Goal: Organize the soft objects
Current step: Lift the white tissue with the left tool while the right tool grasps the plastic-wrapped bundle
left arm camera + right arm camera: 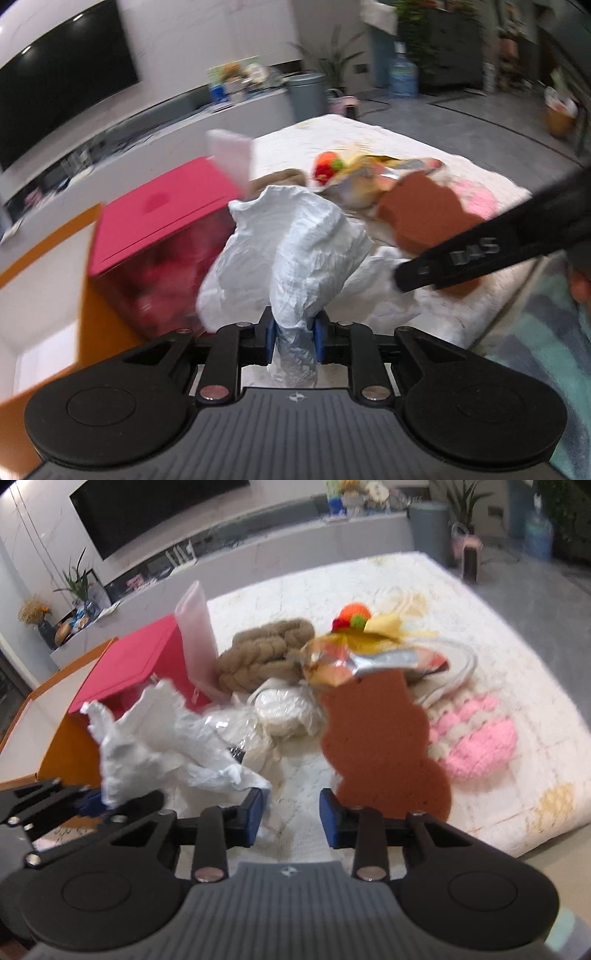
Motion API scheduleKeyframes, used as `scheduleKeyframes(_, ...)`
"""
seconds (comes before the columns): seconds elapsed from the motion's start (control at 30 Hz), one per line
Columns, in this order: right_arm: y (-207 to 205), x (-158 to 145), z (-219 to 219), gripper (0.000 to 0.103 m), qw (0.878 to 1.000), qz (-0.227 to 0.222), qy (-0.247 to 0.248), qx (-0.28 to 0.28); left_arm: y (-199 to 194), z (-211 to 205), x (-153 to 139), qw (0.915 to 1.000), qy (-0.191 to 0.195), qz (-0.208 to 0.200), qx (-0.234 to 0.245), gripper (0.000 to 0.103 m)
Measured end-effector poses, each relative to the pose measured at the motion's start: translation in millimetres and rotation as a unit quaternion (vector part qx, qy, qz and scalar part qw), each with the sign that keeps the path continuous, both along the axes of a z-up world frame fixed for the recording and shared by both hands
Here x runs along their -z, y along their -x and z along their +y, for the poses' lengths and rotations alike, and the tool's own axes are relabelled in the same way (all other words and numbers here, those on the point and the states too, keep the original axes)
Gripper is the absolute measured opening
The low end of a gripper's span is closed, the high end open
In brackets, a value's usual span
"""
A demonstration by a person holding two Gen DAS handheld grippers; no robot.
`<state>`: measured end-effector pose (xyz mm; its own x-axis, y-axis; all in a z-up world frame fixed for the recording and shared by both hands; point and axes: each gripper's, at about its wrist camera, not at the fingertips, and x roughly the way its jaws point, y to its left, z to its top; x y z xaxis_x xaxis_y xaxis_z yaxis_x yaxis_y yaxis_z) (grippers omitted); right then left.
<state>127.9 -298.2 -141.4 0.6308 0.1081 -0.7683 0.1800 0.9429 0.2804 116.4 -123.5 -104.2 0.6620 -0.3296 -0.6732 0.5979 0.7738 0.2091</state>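
We read one marking only: raised letters "DAS" on the black arm of the right gripper (400, 277), seen upside down in the left wrist view; any characters before them are too blurred. Small compass-like emblems on both gripper bodies carry no letters. Everything else is unreadable.

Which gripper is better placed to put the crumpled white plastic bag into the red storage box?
Left. The left gripper already clamps the crumpled white plastic bag, right beside the red storage box. The right gripper is open and holds nothing.
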Motion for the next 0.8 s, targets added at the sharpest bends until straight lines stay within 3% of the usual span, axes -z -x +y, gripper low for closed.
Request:
scheduleKeyframes(0.03, -2.2, 0.8, 0.9, 0.033, 1.0, 0.005, -0.001, -0.004, 0.4, -3.4, 2.5, 0.9999, -0.007, -0.003, 0.008, 0.03)
scheduleKeyframes(0.1, -3.7, 1.1, 4.4, 0.017, 1.0, 0.004, 0.001, -0.009, 2.6, -8.4, 7.3, 0.9994, -0.021, -0.008, 0.026, 0.04)
scheduleKeyframes(0.13, -2.2, 1.2, 4.5, 0.017, 1.0, 0.002, 0.002, -0.007, 4.6, -8.3, 8.7, 0.9992, -0.025, -0.01, 0.031, 0.043)
scheduleKeyframes(0.2, 4.3, -0.6, 0.1, 0.018, 1.0, -0.009, -0.001, 0.009, 7.1, -11.1, 11.6, 0.9987, -0.027, -0.007, 0.043, 0.059)
scheduleKeyframes(0.3, 15.2, -2.3, -9.2, 0.02, 0.999, -0.013, -0.002, 0.046, 8.3, -19.4, 14.8, 0.998, -0.028, 0.0, 0.058, 0.07)
scheduleKeyframes(0.5, 2.4, 8.4, -6.3, 0.014, 0.999, 0.031, 0.004, 0.036, 10.6, -37.3, 25.1, 0.9963, -0.051, 0.001, 0.069, 0.078)
scheduleKeyframes(0.7, -7.8, 12.1, 7.0, 0.015, 0.999, 0.034, 0.028, 0.006, 9.5, -46.2, 33.0, 0.9961, -0.063, -0.005, 0.062, 0.082)
scheduleKeyframes(0.8, -8.3, 10.8, 6.0, 0.013, 0.999, 0.007, -0.023, -0.036, 10.4, -49.4, 36.8, 0.9963, -0.067, -0.008, 0.053, 0.083)
